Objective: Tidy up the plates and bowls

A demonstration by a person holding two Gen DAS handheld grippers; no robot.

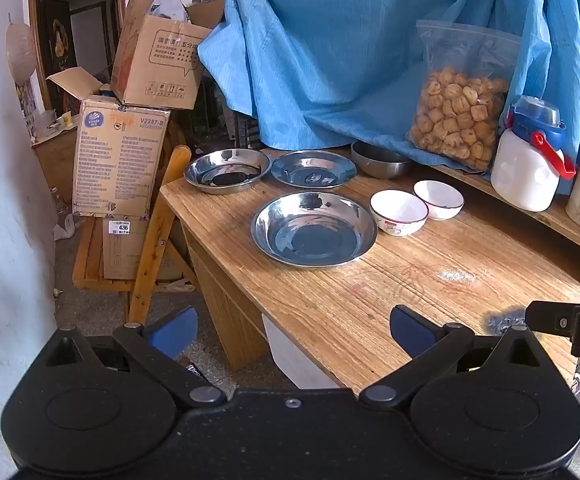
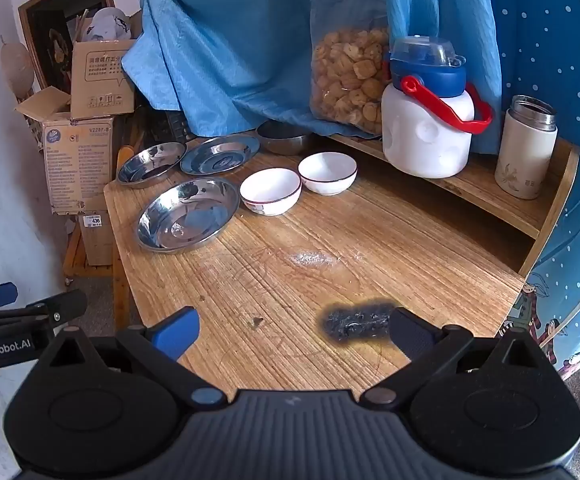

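Three steel plates lie on the wooden table (image 1: 410,304): a near one (image 1: 314,229) (image 2: 188,214), a far left one (image 1: 227,170) (image 2: 151,164) and a far middle one (image 1: 313,168) (image 2: 220,153). Two white bowls (image 1: 399,212) (image 1: 439,199) stand side by side right of the near plate; they also show in the right wrist view (image 2: 270,191) (image 2: 327,172). A steel bowl (image 1: 380,162) (image 2: 284,137) sits at the back under the blue cloth. My left gripper (image 1: 294,330) is open and empty, at the table's near left corner. My right gripper (image 2: 294,330) is open and empty over the near table edge.
A low shelf (image 2: 490,196) at the back right carries a white jug with blue lid (image 2: 428,120), a cream flask (image 2: 526,148) and a bag of snacks (image 2: 348,68). A blue cloth (image 1: 350,40) hangs behind. Cardboard boxes (image 1: 118,152) and a wooden chair (image 1: 158,232) stand left. A burn mark (image 2: 356,322) scars the table.
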